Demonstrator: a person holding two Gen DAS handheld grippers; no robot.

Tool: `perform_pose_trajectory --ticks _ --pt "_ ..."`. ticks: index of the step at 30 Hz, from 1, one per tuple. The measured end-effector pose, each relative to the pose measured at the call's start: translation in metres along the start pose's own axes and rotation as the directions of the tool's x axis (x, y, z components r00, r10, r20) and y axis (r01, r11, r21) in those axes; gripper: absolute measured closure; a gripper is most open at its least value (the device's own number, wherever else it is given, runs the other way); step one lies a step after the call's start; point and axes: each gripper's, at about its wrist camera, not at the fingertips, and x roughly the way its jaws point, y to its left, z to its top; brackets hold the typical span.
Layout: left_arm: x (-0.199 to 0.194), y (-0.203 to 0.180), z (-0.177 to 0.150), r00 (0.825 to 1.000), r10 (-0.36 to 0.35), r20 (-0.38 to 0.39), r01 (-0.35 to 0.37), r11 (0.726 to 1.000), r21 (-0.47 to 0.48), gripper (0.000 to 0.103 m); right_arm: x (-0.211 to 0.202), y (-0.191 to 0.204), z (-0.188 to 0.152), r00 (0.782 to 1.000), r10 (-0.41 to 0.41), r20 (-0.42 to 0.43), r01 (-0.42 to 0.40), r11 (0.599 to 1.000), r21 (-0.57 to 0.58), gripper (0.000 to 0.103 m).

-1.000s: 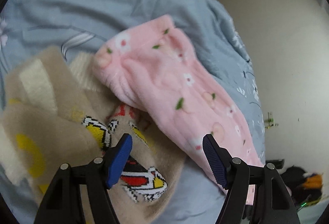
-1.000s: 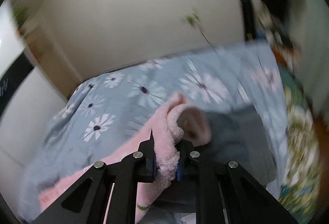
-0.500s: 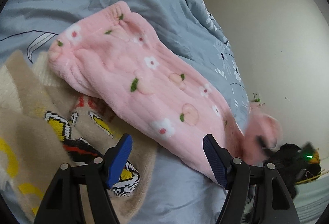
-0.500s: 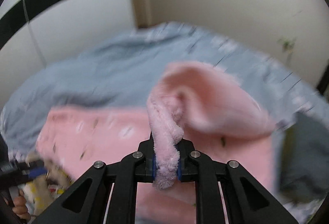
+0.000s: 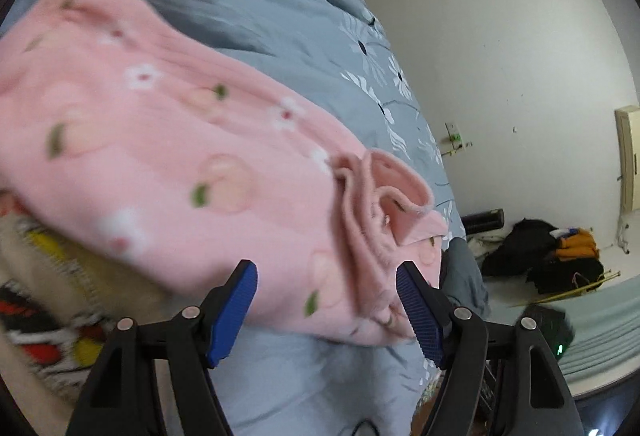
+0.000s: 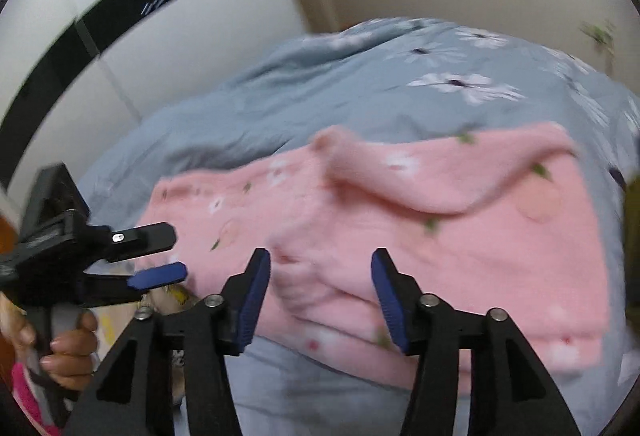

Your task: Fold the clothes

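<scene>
Right claw (image 6: 320,288) jaws are opening, nothing pinched; left claw (image 5: 326,310) is held wide. Pink fleece (image 6: 400,236), printed with peaches and flowers, is laid folded on the bedspread (image 6: 320,84), one corner rumpled.

Your right gripper (image 6: 320,296) points downward and its jaws are opening, with nothing pressed between the blue pads. Your left gripper (image 5: 326,310) also tilts downward, its jaws standing wide apart and empty. Your left hand (image 6: 66,352) is wrapped around the handle of this gripper.
</scene>
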Motion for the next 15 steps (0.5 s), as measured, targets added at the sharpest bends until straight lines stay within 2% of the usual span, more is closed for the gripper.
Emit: perform_pose_trajectory --ticks 3,5,10,12,13,15 --pt "0.029 -0.022 0.006 0.999 -0.016 -0.044 0.017 1.0 0.017 0.027 -0.011 -0.031 -0.008 1.0 0.005 0.009 -0.006 0.995 0.103 0.048" --pt "0.046 -0.037 0.006 0.998 0.046 -0.052 -0.043 0.998 0.053 0.027 -0.014 -0.052 -0.015 1.0 0.01 0.012 -0.012 0.986 0.165 0.048" --pt "0.066 -0.066 -0.006 0.99 0.139 -0.014 -0.136 0.98 0.145 0.03 -0.02 -0.081 -0.018 0.998 0.062 0.028 -0.068 0.959 0.275 0.048" --pt "0.071 -0.069 -0.009 0.986 0.168 0.004 -0.167 0.973 0.159 0.056 -0.024 -0.089 -0.016 0.994 0.097 0.046 -0.107 0.946 0.307 0.048" --pt "0.074 -0.068 -0.01 0.983 0.182 0.0 -0.18 0.971 0.16 0.081 -0.027 -0.091 -0.014 0.992 0.114 0.053 -0.125 0.938 0.323 0.048" --pt "0.076 -0.06 -0.012 0.978 0.207 0.004 -0.205 0.967 0.15 0.087 -0.025 -0.093 -0.004 0.991 0.13 0.042 -0.136 0.936 0.325 0.048"
